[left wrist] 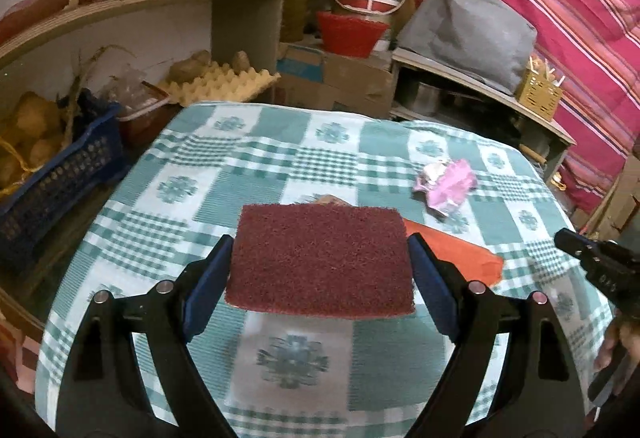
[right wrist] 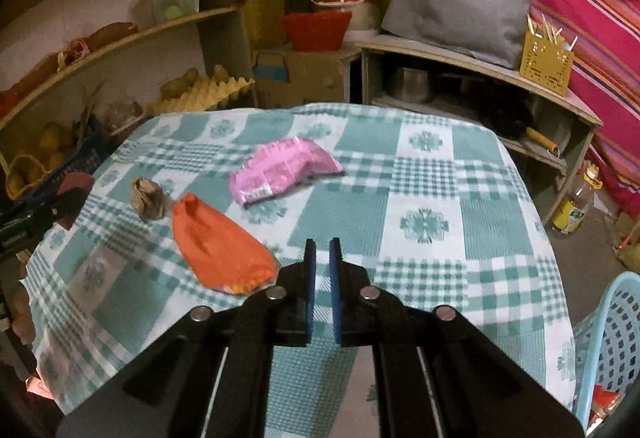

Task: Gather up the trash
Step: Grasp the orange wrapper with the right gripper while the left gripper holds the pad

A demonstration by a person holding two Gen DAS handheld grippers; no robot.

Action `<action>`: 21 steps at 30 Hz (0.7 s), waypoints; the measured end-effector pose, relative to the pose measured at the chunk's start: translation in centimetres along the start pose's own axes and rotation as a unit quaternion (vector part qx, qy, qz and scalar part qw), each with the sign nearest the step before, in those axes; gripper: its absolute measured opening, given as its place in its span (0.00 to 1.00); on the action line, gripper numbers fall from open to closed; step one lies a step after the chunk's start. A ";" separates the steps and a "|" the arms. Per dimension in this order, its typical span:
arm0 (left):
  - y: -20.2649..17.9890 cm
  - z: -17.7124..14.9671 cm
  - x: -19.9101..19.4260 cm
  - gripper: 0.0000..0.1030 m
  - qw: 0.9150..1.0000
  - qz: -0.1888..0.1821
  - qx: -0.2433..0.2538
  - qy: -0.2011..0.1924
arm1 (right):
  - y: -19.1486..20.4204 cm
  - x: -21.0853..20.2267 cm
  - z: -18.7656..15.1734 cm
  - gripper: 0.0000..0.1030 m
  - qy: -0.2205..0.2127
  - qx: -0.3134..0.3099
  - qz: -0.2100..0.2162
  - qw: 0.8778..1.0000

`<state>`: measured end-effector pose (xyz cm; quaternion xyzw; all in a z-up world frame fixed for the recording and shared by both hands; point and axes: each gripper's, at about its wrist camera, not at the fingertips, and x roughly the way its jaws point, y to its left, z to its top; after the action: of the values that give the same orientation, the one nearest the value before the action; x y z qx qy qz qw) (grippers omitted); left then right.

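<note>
Maroon scouring pad [left wrist: 322, 258] clamped across wide left gripper [left wrist: 320, 270] | right gripper [right wrist: 322, 258] nearly closed, empty, over bare checked cloth [right wrist: 432, 174] | orange wrapper [right wrist: 218, 244], pink wrapper [right wrist: 280, 168], brown wad [right wrist: 147, 198] mid-table | blue basket [right wrist: 616, 334] beyond right edge

From the left wrist, the dark red rectangular scouring pad [left wrist: 320, 262] covers most of the flat orange plastic wrapper [left wrist: 460, 258] and all but a sliver of something brown behind it. The right tool [left wrist: 600, 266] is cut off by the picture's edge there. From the right wrist, the light blue perforated plastic basket [right wrist: 612, 338] runs out of frame, its contents unclear, and print on the crumpled pink plastic packet [right wrist: 284, 166] is too blurred to read
</note>
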<state>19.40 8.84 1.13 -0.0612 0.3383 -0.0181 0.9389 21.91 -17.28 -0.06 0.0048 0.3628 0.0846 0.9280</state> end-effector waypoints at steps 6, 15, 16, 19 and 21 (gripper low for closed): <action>0.1 -0.5 -0.1 0.81 1.000 0.008 0.010 0.002 | 1.9 2.2 -0.2 0.66 0.013 0.008 0.004 1.000; 3.6 -0.1 0.4 0.81 0.999 0.029 -0.011 0.009 | 4.6 6.9 -0.9 0.66 0.069 0.005 0.007 0.998; 4.0 0.0 0.3 0.81 0.999 0.029 -0.016 0.008 | 4.7 7.2 -1.0 0.67 0.075 0.003 0.004 0.997; 4.5 0.2 0.2 0.81 0.999 0.029 -0.023 0.006 | 5.7 7.4 -1.1 0.67 0.081 -0.020 -0.014 0.996; 4.6 0.2 0.2 0.81 0.999 0.029 -0.024 0.005 | 6.0 7.4 -1.3 0.64 0.082 -0.026 -0.016 0.996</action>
<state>19.66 13.37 0.57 -0.0736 0.3450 0.0169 0.9356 25.42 -10.20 -5.53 -0.0324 0.4353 0.0789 0.8962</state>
